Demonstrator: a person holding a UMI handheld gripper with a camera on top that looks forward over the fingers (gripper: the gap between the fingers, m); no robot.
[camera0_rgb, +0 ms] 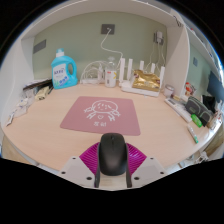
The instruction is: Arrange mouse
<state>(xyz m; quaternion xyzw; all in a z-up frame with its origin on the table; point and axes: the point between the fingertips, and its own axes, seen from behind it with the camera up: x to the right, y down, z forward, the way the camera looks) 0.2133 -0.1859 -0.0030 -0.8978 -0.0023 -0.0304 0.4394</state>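
A black computer mouse (112, 154) sits between my gripper's two fingers, its front pointing away from me. Both magenta pads (90, 158) press against its sides, so my gripper (112, 166) is shut on the mouse. The mouse is just short of the near edge of a pink mouse mat (98, 113) with a white cartoon print, which lies on the light wooden table (45, 125) ahead of the fingers. I cannot tell whether the mouse rests on the table or is lifted.
A blue detergent bottle (64, 69) stands at the back left. A white bottle (109, 74), white upright items (124, 70) and a yellowish box (145, 82) stand at the back. Dark items (196, 108) lie at the right edge.
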